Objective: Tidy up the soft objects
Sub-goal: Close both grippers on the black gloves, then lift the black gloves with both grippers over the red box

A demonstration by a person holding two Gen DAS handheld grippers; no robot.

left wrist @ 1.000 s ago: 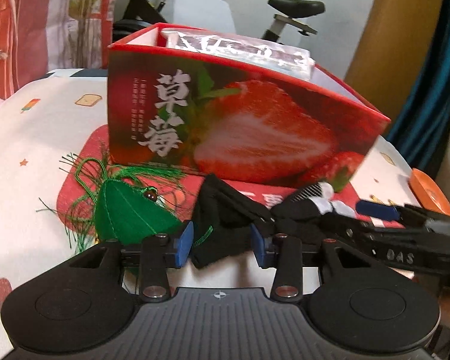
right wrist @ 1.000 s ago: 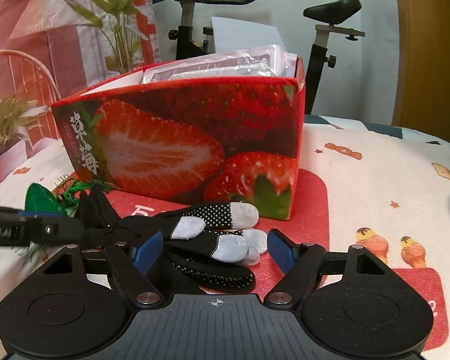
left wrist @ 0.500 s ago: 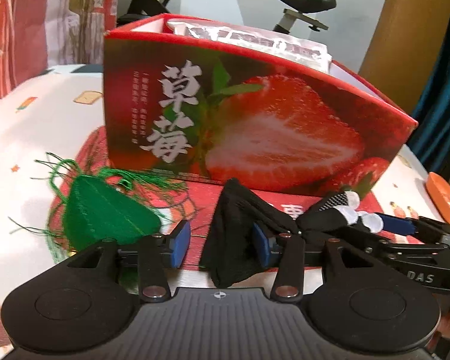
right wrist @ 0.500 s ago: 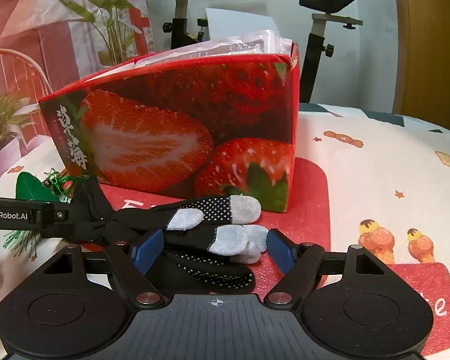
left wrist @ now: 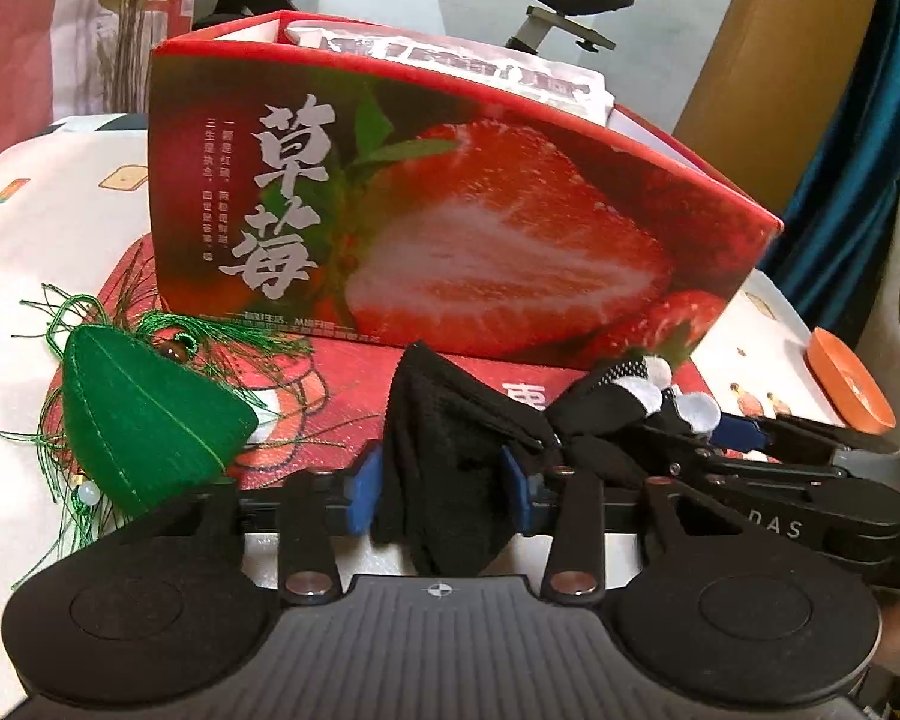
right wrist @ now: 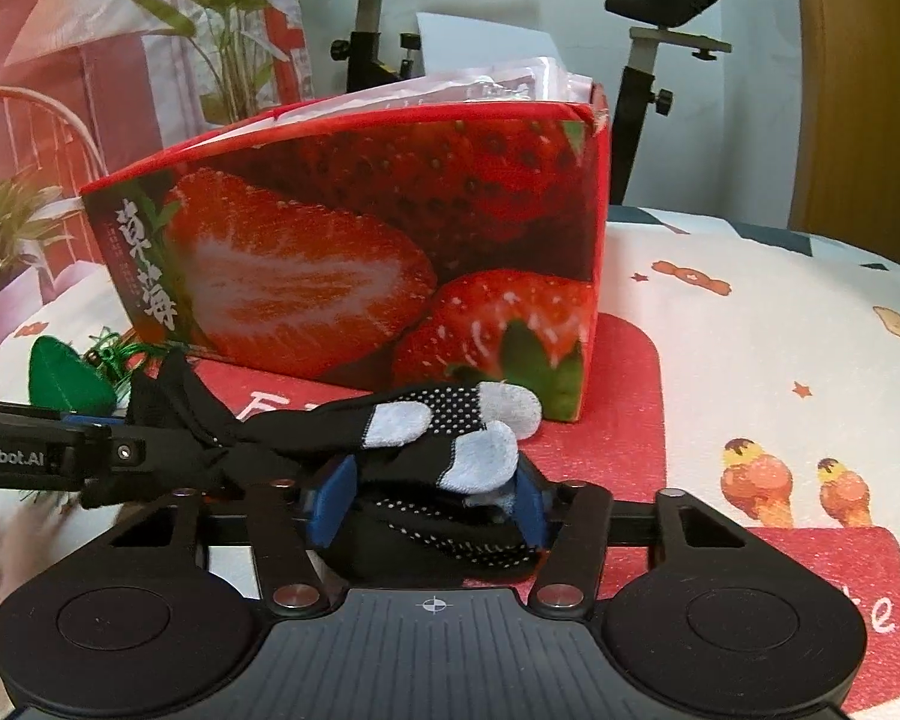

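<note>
- Left wrist view: the left tool (left wrist: 441,495) has its blue pads closing on the cuff end of a black glove (left wrist: 450,450), and the fabric fills the gap between them and hangs below.
- The glove stretches right towards the right tool (left wrist: 744,438), which reaches in from the right edge.
- A green tasselled pouch (left wrist: 144,420) lies on the surface (left wrist: 48,234) to the left, near the left tool.
- Behind stands a red strawberry box (left wrist: 450,228) with plastic packets sticking out of its top.
- Right wrist view: the right tool (right wrist: 429,507) is closing its jaws, and the pads press on the bunched finger end of the glove (right wrist: 450,450), whose grey fingertips poke up above the pads.
- The left tool (right wrist: 96,420) comes in from the left, with the glove's cuff at its tip.
- The box (right wrist: 360,240) stands just beyond the glove on a red mat (right wrist: 624,396).
</note>
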